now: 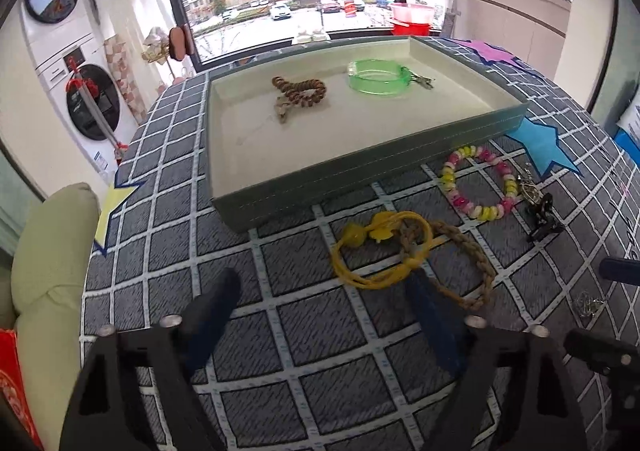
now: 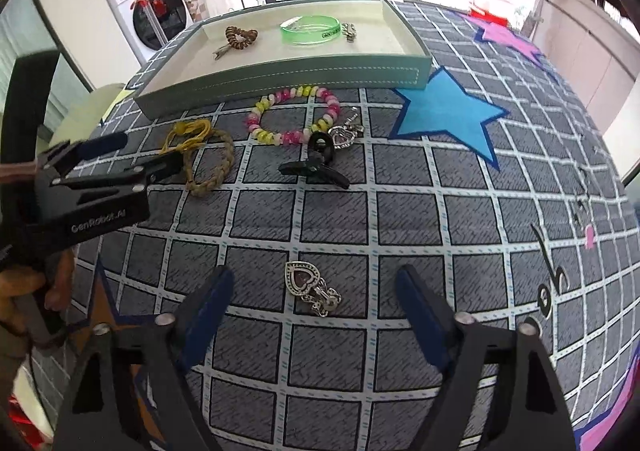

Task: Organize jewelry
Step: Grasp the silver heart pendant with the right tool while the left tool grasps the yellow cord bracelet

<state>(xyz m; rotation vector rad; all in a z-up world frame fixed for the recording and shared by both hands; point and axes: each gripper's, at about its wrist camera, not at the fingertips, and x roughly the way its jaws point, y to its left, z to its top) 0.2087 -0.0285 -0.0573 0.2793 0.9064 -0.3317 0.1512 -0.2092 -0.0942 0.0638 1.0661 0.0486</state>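
A green-walled tray (image 1: pixel 360 167) (image 2: pixel 280 81) holds a brown bead bracelet (image 1: pixel 300 89) (image 2: pixel 240 37) and a green bangle (image 1: pixel 378 77) (image 2: pixel 310 29). On the cloth in front lie a yellow cord bracelet (image 1: pixel 380 247) (image 2: pixel 188 135), a braided tan bracelet (image 1: pixel 468 263) (image 2: pixel 216 167), a pink-yellow bead bracelet (image 1: pixel 480 181) (image 2: pixel 296 115), a black clip (image 1: pixel 544 219) (image 2: pixel 316 165) and a silver heart charm (image 2: pixel 342 135). My left gripper (image 1: pixel 320 287) (image 2: pixel 140 153) is open, its right finger touching the yellow cord. My right gripper (image 2: pixel 314 285) is open around a silver heart pendant (image 2: pixel 308 285).
The checked grey cloth carries paper stars: blue (image 2: pixel 448 111) (image 1: pixel 540 143), pink (image 2: pixel 508 37), yellow (image 1: pixel 112 207). A stacked washer and dryer (image 1: pixel 68 63) stand at the left by the window. A pale cushion (image 1: pixel 48 271) lies off the table's left edge.
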